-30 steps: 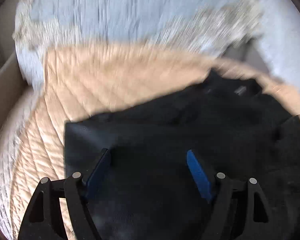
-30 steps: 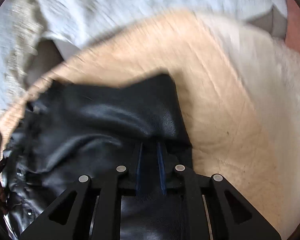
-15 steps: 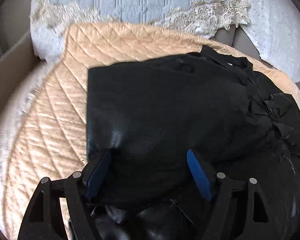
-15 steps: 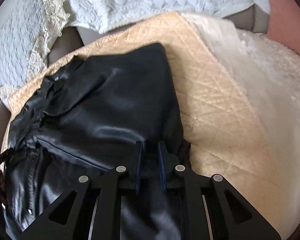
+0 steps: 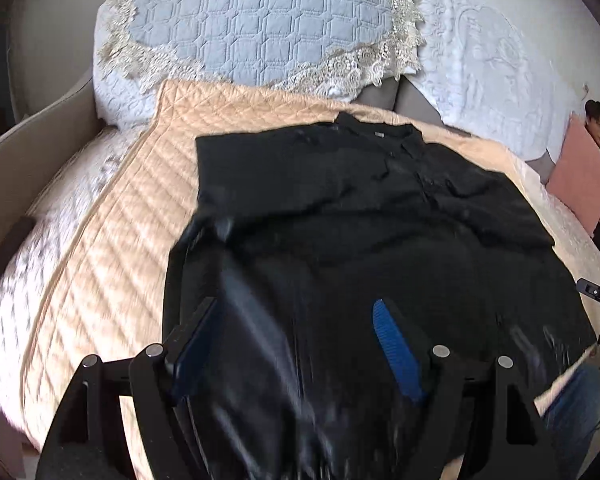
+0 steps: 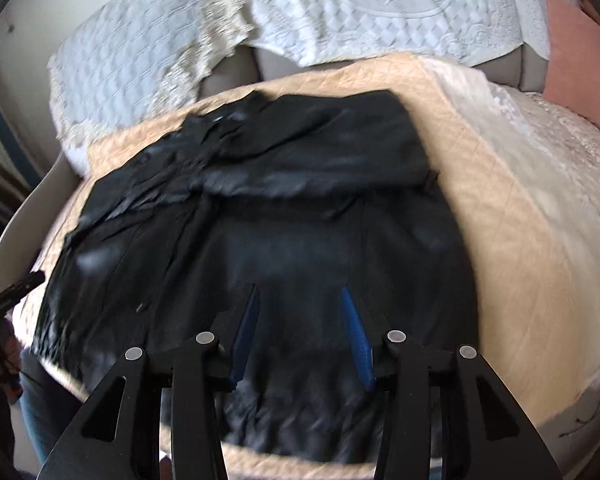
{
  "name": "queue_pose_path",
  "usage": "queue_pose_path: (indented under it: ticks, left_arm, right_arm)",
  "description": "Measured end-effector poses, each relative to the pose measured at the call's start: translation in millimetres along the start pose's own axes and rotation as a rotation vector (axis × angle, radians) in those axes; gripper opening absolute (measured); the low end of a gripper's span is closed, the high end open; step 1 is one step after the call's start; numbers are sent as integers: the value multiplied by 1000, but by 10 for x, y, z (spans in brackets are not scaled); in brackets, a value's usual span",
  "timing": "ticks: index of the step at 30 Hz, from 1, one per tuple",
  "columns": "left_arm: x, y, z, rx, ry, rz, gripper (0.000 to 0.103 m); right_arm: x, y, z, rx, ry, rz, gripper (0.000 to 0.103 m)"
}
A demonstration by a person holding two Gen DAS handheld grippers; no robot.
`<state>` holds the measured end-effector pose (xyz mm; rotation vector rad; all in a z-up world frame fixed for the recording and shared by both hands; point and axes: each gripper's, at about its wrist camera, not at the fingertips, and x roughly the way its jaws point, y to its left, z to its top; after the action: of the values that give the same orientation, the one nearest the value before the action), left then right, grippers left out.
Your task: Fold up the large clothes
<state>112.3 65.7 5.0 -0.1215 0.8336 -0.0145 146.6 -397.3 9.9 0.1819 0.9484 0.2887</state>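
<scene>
A black shiny garment [image 5: 360, 216] lies spread on a peach quilted cover [image 5: 112, 260], collar at the far end and both sides folded inward. My left gripper [image 5: 296, 308] hangs open above the garment's near part, with nothing between its blue pads [image 5: 396, 348]. In the right wrist view the same garment [image 6: 300, 200] lies on the cover [image 6: 500, 208]. My right gripper [image 6: 300, 290] is above its near hem with jaws opening. Its pads press on no cloth; the fabric lies below them.
A blue-grey quilted pillow with a lace rim [image 5: 260, 28] and a white embossed pillow [image 5: 488, 64] stand behind the cover. A pink cushion [image 5: 576, 172] and a seated person [image 5: 598, 120] are at far right. A beige armrest [image 5: 32, 148] bounds the left side.
Both grippers have drawn back toward the near edge, so more of the garment shows. The right gripper, shut on a fold of the garment before, has let go. The left stayed open.
</scene>
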Motion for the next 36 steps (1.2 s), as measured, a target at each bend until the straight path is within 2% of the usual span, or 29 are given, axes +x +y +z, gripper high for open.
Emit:
queue_pose_path:
  ticks: [4, 7, 24, 36]
  left_arm:
    - [-155, -26, -186, -5, 12, -6, 79]
    - [-202, -24, -223, -12, 13, -11, 79]
    - [-303, -245, -300, 45, 14, 16, 79]
    - [-301, -213, -351, 45, 22, 35, 79]
  right_arm:
    - [-64, 109, -139, -18, 8, 27, 44]
    - [-106, 153, -183, -24, 8, 38, 51]
    - [-272, 210, -287, -24, -25, 42, 53]
    - [-249, 252, -301, -37, -21, 32, 56]
